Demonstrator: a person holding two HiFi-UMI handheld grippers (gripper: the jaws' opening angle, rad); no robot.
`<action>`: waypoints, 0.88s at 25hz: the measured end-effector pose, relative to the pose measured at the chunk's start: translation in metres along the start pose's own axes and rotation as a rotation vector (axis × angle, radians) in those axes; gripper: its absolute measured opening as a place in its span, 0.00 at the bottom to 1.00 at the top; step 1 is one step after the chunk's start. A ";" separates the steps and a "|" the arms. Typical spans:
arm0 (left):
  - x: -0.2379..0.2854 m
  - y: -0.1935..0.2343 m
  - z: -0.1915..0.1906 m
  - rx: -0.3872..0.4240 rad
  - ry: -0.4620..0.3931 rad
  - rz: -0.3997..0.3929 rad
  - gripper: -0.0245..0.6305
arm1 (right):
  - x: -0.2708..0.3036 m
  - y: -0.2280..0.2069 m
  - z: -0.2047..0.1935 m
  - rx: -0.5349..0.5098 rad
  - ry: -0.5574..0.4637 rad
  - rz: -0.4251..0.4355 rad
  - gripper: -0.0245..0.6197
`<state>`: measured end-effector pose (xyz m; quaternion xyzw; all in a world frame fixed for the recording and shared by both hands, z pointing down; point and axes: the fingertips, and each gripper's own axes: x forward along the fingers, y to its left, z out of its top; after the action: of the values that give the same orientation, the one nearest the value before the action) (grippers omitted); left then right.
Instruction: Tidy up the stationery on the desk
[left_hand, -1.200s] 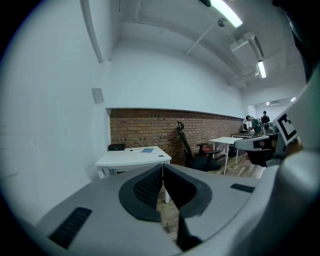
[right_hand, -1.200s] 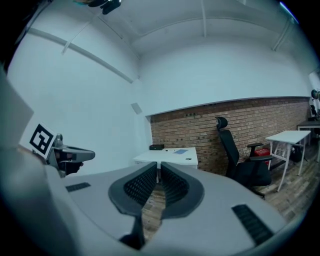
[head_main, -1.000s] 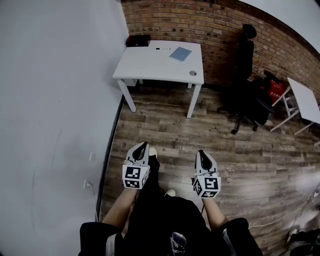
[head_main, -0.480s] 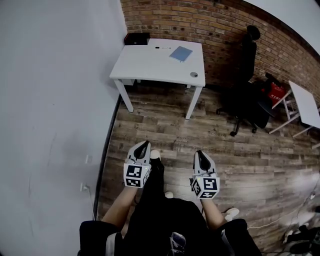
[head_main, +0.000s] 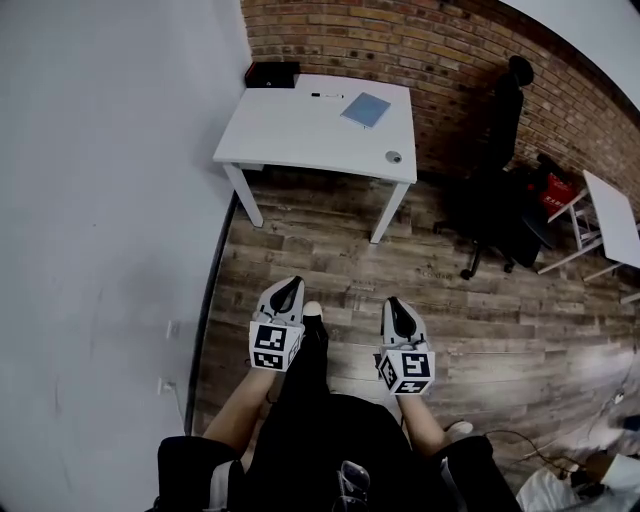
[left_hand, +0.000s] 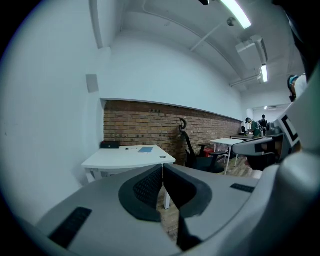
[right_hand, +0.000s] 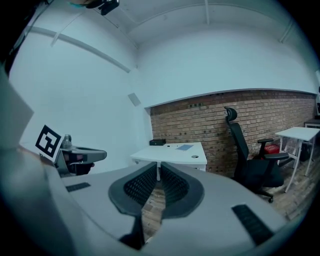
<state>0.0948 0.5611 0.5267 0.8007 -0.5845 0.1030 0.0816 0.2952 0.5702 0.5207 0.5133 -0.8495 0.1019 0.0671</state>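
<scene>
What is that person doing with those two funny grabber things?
A person stands on the wooden floor, facing a white desk a little way off. They hold the left hand-held gripper and the right hand-held gripper, and both are shut and empty. The blue notebook and a pen lie on the desk, untouched.

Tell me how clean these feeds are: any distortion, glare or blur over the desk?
Head view: heavy fisheye bend, desk sharp, blue notebook clear. Left gripper view: dark round vignette, ceiling light glares top right. Right gripper view: bluish cast, own jaws block the lower frame.
</scene>
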 end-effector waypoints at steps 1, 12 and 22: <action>0.009 0.004 0.002 -0.001 0.001 -0.004 0.07 | 0.010 -0.002 0.002 0.002 0.003 -0.001 0.08; 0.115 0.072 0.031 -0.001 0.029 -0.054 0.07 | 0.137 -0.018 0.036 0.018 0.041 -0.026 0.08; 0.200 0.145 0.063 -0.011 0.040 -0.083 0.07 | 0.245 -0.024 0.068 0.031 0.056 -0.054 0.08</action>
<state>0.0198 0.3179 0.5197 0.8216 -0.5495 0.1122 0.1020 0.2026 0.3328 0.5105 0.5341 -0.8314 0.1274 0.0856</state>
